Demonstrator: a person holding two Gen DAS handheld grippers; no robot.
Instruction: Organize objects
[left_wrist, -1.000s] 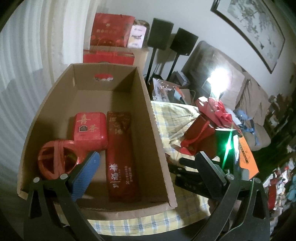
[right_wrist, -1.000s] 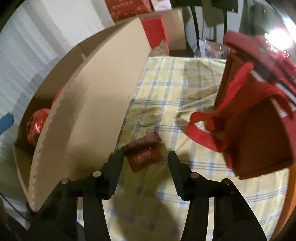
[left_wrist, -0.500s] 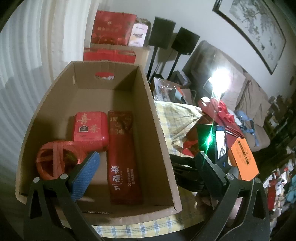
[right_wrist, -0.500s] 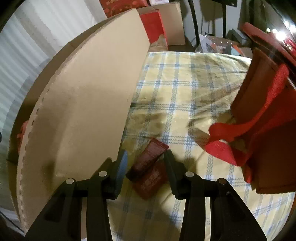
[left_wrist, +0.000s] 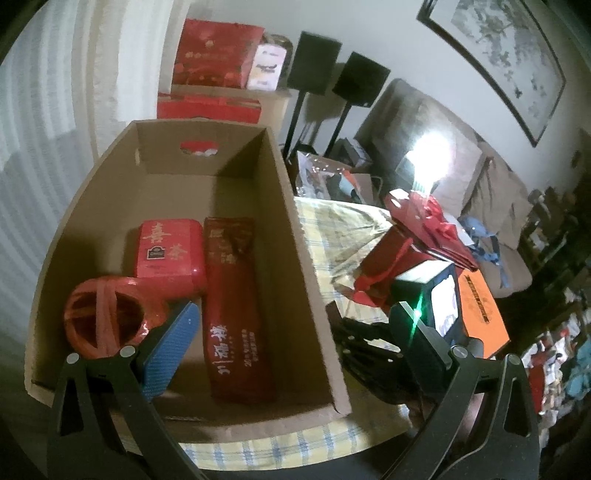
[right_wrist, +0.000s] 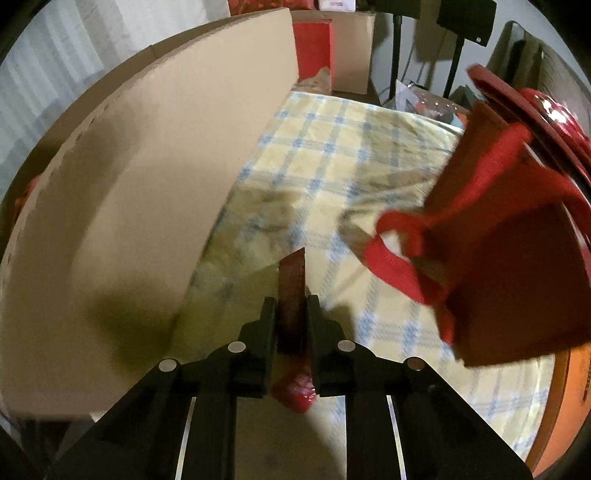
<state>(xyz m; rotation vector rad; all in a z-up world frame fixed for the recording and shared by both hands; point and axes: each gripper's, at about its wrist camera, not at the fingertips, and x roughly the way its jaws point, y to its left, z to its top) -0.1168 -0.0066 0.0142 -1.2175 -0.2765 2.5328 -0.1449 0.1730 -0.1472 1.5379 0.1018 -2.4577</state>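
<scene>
- Left wrist view: the open brown cardboard box (left_wrist: 291, 206) at frame centre holds a square red tin (left_wrist: 170, 251), a long dark red packet (left_wrist: 236, 306) and a red ribboned round bundle (left_wrist: 99, 317). The left gripper (left_wrist: 291, 332) hangs released, empty, over its near edge.
- Right wrist view: the right gripper (right_wrist: 291, 321), lower centre, is clenched on a thin dark red sachet (right_wrist: 293, 288) beside the box wall. The thin edge grip may slip, or the sachet may snag the red gift bag's (right_wrist: 509, 266) ribbon handles at right.

I see a brown sofa (left_wrist: 491, 192) under a framed painting (left_wrist: 509, 55), two black speakers (left_wrist: 332, 74) on stands, a glaring lamp (left_wrist: 430, 155).
</scene>
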